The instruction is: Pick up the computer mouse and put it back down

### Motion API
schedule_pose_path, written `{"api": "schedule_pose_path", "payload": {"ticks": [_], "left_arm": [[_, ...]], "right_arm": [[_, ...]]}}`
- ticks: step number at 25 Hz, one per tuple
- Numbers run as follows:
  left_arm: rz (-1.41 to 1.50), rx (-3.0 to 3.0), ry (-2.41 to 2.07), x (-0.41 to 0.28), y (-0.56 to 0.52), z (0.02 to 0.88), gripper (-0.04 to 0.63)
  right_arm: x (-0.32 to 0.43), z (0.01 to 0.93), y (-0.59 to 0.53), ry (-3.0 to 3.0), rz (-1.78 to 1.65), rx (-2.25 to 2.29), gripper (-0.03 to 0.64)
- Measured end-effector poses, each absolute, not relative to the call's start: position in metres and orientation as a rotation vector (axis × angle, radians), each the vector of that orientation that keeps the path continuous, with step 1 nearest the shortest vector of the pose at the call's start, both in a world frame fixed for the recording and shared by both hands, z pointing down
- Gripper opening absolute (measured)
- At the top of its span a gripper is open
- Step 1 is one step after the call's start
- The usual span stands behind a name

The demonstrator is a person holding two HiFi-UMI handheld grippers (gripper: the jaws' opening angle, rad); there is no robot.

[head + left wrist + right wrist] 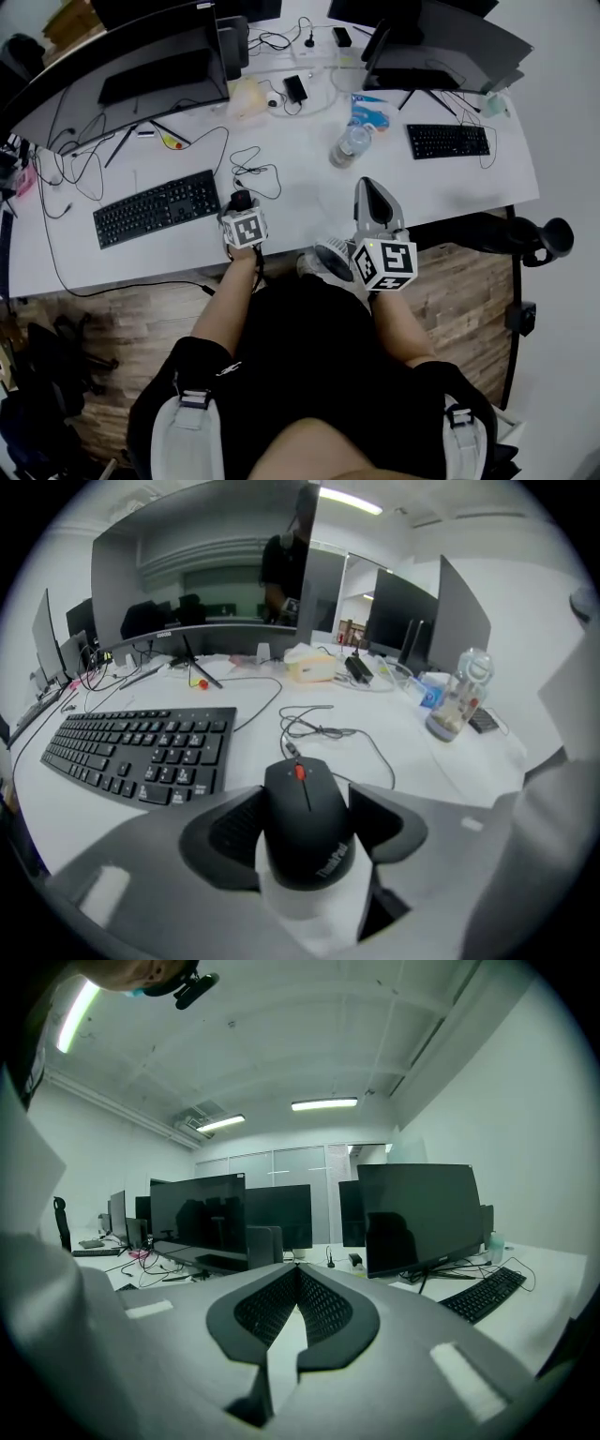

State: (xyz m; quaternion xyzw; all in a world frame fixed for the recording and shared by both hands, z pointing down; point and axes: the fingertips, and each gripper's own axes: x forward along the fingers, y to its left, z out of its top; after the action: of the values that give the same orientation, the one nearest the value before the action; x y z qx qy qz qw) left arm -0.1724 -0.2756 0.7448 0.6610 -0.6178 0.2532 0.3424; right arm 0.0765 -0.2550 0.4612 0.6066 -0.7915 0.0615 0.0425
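Note:
A black computer mouse (307,822) with a red scroll wheel lies on the white desk (412,761), its cable looping away behind it. My left gripper (307,808) tilts down over it, one pad against each side of the mouse with no gap showing. In the head view the mouse (240,199) peeks out just beyond that gripper's marker cube, right of the keyboard. My right gripper (373,192) hovers over the desk's front edge, pointing almost level. Its jaws are shut with nothing between them (297,1283).
A black keyboard (157,208) lies left of the mouse. A clear bottle (352,145) stands mid-desk and a second keyboard (448,141) lies at the right. Monitors (122,70) line the back, with loose cables (255,169) behind the mouse.

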Motion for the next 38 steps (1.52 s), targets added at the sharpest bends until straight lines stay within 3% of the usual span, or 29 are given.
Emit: {"api": "schedule_pose_path", "payload": {"ticks": [7, 26, 32, 38], "left_arm": [[0.558, 1.83, -1.683, -0.187, -0.276, 0.686, 0.333], [0.192, 2.194, -2.006, -0.21, -0.256, 0.431, 0.333], [0.156, 2.208, -2.023, -0.211, -0.254, 0.417, 0.333], [0.207, 2.127, -1.933, -0.21, -0.26, 0.466, 0.333]], "right_arm": [[0.061, 0.459, -0.261, -2.508, 0.194, 1.809, -0.003], [0.006, 0.431, -0.278, -2.75, 0.161, 1.671, -0.003], [0.005, 0.427, -0.278, -2.762, 0.149, 1.664, -0.003], [0.014, 0.423, -0.276, -2.747, 0.132, 1.689, -0.003]]}}
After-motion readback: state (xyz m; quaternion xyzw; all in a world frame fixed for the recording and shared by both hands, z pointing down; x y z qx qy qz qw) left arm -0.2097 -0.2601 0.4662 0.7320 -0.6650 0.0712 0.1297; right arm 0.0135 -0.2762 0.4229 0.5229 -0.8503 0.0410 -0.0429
